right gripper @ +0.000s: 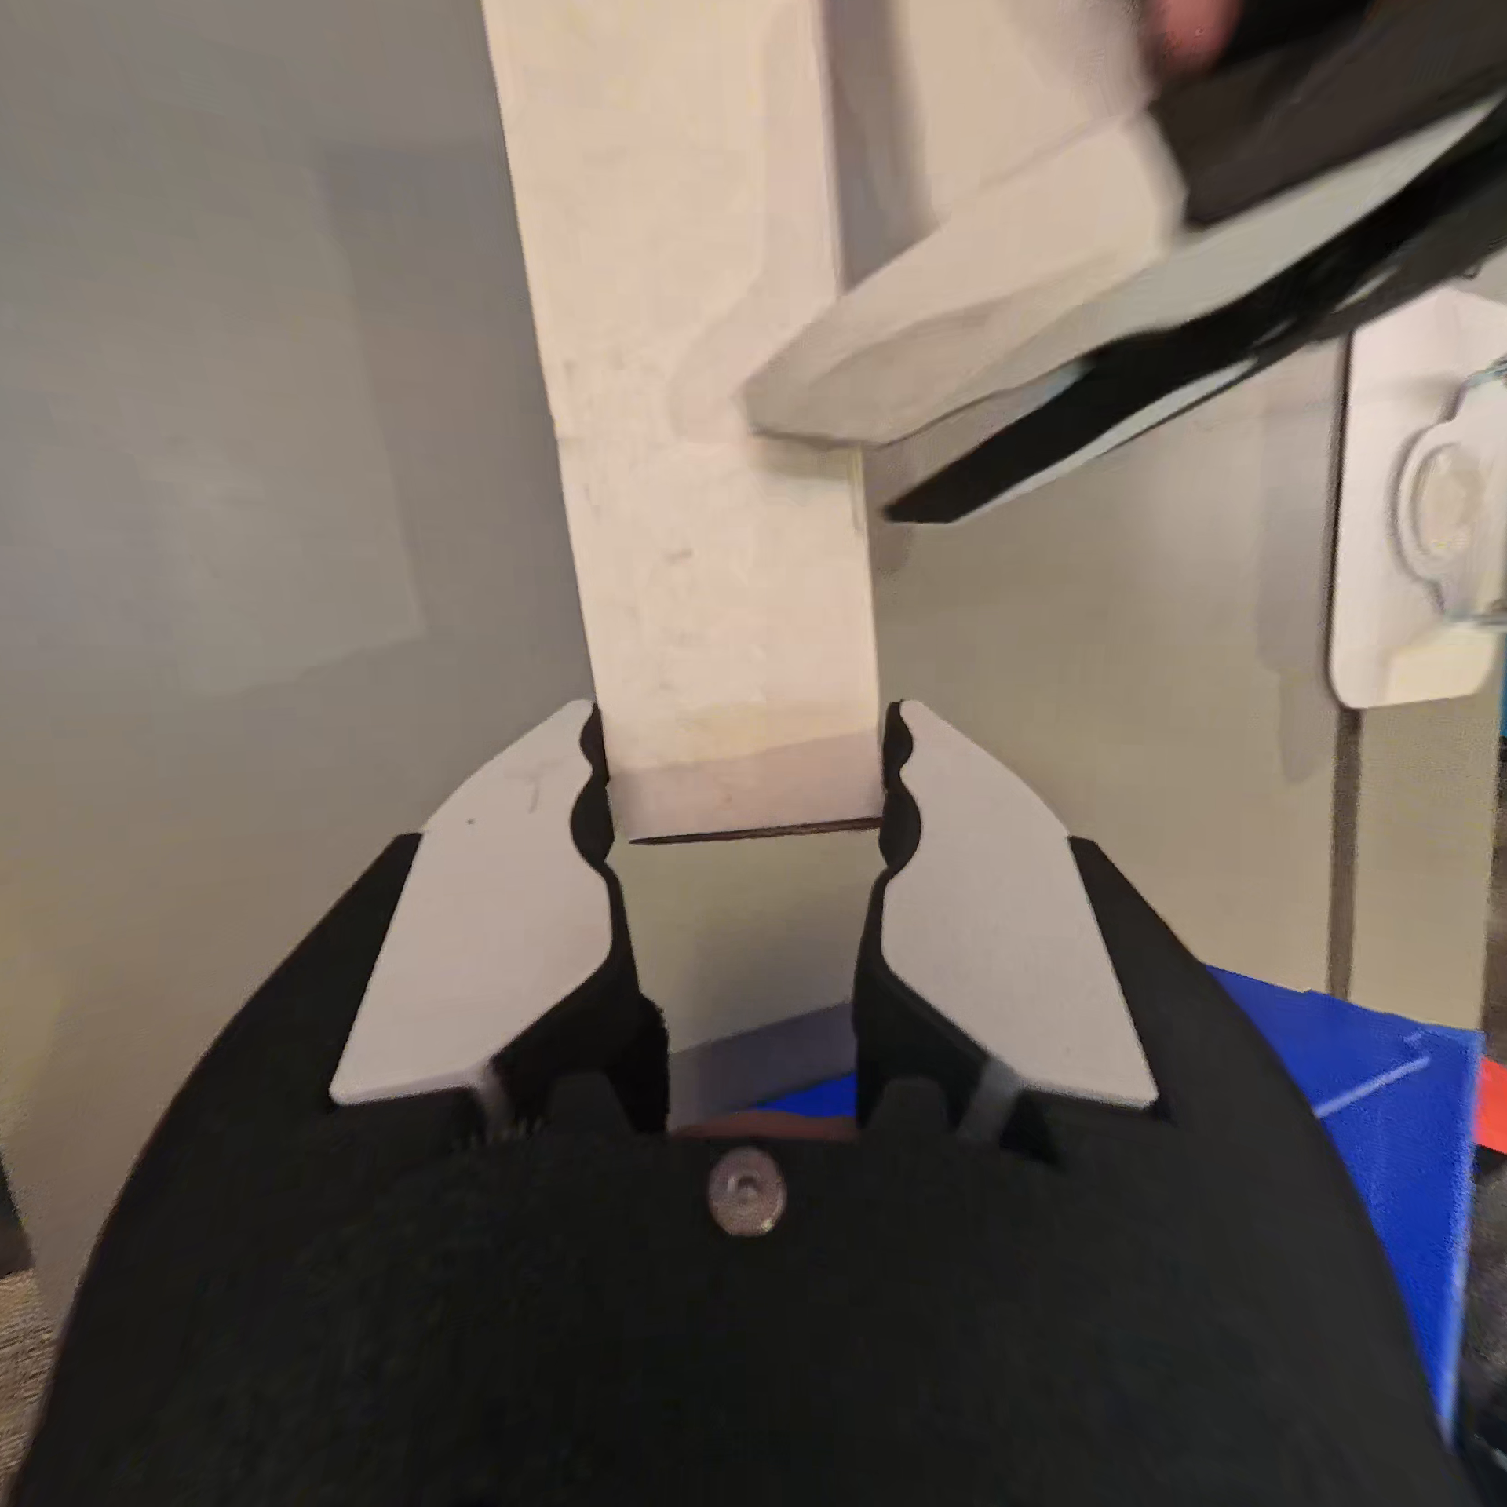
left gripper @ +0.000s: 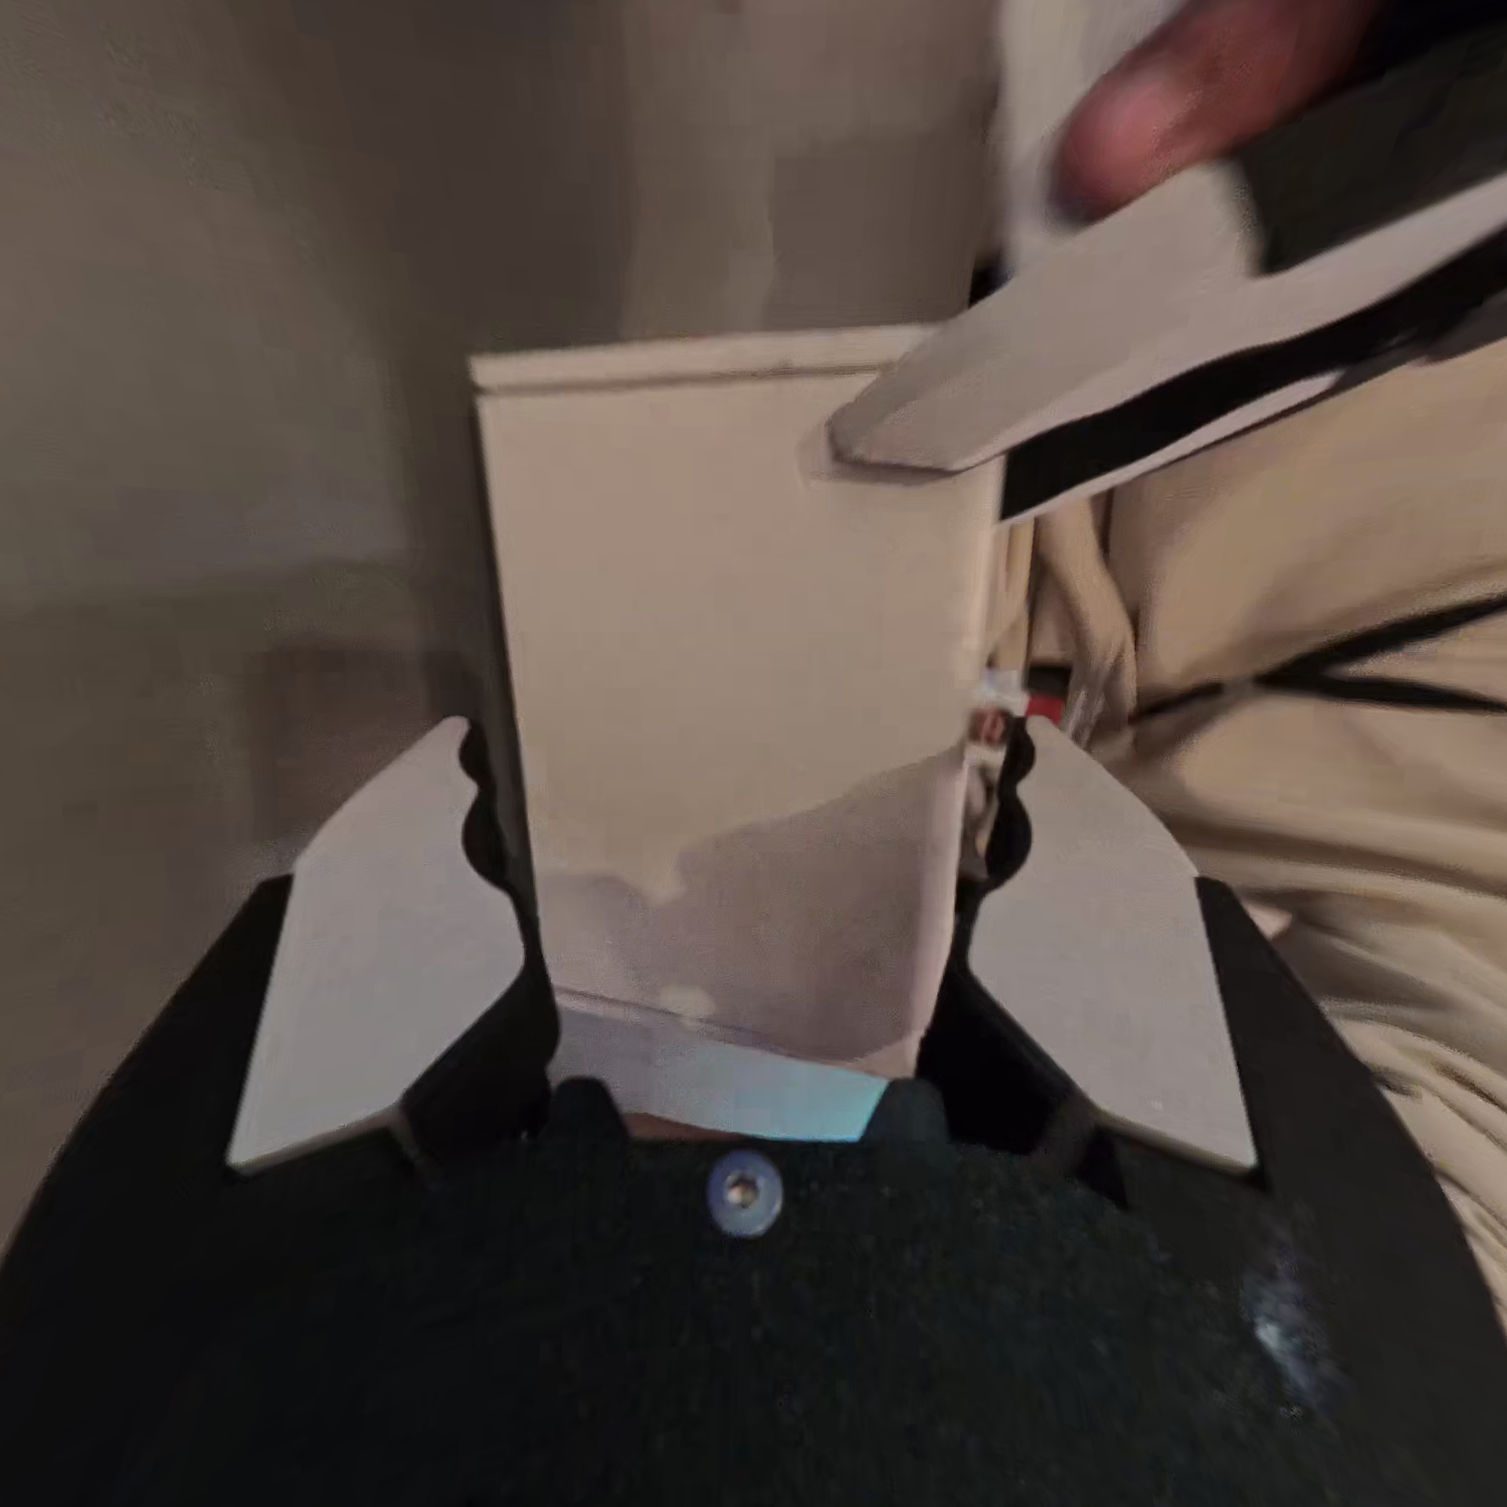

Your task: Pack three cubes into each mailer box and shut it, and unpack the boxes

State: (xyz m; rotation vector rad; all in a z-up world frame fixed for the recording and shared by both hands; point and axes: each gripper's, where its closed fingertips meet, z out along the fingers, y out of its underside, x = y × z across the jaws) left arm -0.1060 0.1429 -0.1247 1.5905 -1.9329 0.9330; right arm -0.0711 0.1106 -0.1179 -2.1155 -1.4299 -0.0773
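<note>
A white mailer box is held up off any surface, with both grippers on it. In the left wrist view it fills the gap between my left gripper's fingers, and both pads touch its sides. My right gripper reaches in from the upper right onto the box's far corner. In the right wrist view the box stands as a tall narrow panel. Its near end sits between my right gripper's fingertips, and the left gripper clamps it from the upper right. No cubes show.
A person's hand holds the right gripper's handle, above beige clothing. In the right wrist view a blue box-like thing lies below right and a white wall fixture is at the right. Plain grey walls stand behind.
</note>
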